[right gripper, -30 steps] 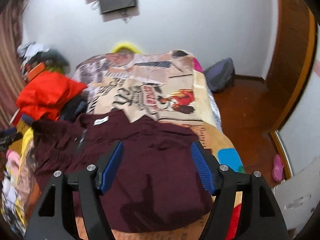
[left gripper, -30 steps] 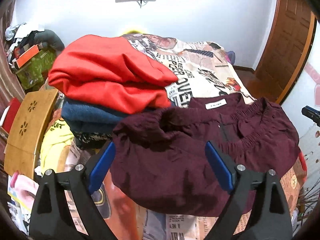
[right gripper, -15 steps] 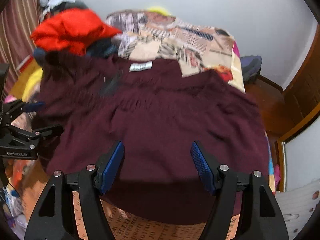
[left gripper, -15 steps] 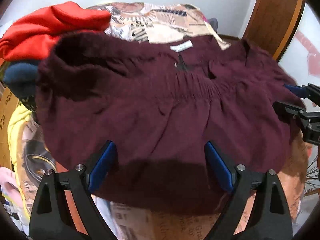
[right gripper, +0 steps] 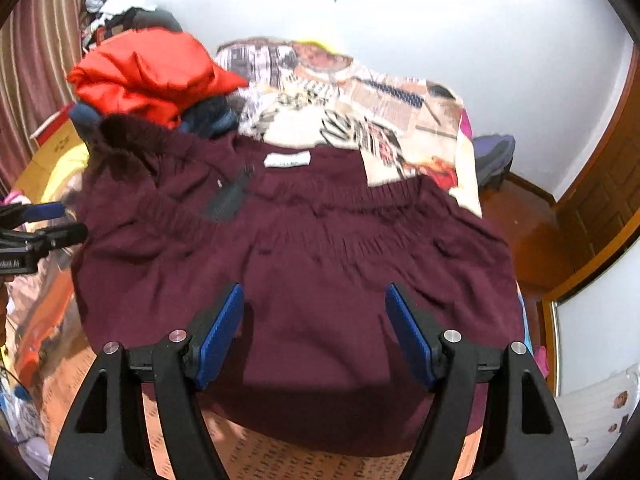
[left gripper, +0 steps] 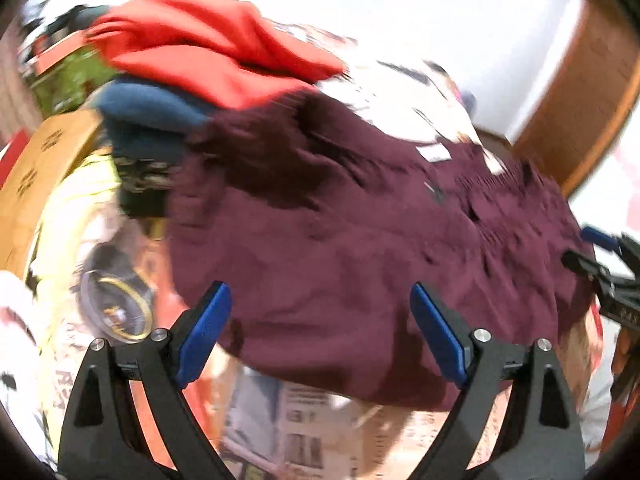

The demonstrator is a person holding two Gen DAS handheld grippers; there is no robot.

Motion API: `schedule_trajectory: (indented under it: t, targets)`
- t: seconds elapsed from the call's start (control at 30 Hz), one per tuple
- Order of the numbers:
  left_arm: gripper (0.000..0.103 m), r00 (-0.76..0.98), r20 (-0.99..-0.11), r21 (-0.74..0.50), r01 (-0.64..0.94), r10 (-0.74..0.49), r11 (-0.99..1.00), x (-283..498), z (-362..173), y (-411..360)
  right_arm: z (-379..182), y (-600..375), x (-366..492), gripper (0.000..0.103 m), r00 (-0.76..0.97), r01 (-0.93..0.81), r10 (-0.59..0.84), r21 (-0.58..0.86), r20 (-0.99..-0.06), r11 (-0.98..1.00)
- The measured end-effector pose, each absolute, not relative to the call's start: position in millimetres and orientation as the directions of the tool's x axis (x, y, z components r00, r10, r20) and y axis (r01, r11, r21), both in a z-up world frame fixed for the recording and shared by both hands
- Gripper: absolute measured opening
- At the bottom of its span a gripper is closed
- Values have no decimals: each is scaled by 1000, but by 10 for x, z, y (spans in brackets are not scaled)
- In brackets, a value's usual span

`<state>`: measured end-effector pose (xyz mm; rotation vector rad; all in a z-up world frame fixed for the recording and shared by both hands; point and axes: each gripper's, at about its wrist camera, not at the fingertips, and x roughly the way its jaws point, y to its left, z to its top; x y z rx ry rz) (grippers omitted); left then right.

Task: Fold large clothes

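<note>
The maroon garment (right gripper: 312, 264) is lying spread on the bed (right gripper: 400, 120), with its elastic waistband and white label (right gripper: 287, 159) turned toward the far wall. It is covering most of the near part of the printed bedspread, probably so that it is flat enough for folding. The right gripper (right gripper: 314, 332) is hovering over the near hem with its fingers (right gripper: 218, 336) wide apart and holding nothing. The left gripper (left gripper: 320, 336) is doing the same over the left part of the cloth, fingers wide apart and empty; this view is blurred. Each gripper is showing at the edge of the other's view, so they are standing at the two sides of the garment, I think to take it at both ends. Beside the garment, on the left, a red garment (right gripper: 148, 76) is resting on top of a blue one (left gripper: 148, 116), in a stack near the curtain (right gripper: 36, 60).
</note>
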<state>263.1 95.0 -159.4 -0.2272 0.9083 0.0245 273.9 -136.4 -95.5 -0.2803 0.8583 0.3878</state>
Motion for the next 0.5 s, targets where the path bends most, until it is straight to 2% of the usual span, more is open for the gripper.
schedule_trajectory:
  t: [0.1,0.2,0.3,0.4,0.5]
  targets:
    - [91,634,-772,-228,-213,-44,950,2572,-1619,1247,-865,-1271,2730,70,607,-447,245,-71,-756,892]
    - [91,619,-782,-325,-313,-67,892,2560,-1797,1555,-847,-1179,2745,70,599,-462,278,-41,-751,886]
    - [91,600,-777,-481,-370,-191,795,2536,-2101,1795,-920,-1093,2777,70,579,-472,289,-24,-763,881]
    - [91,586,-731,-638,-405,-349,655,2561,-2452,1915,-1037,-1040,2804,70,554,-474,277,-24,-785,880]
    - [91,582,-691,-711,-441,-428,548,2588,-2739,1972,-1147,-1032,2827,70,525,-473,266,-18,-809,881]
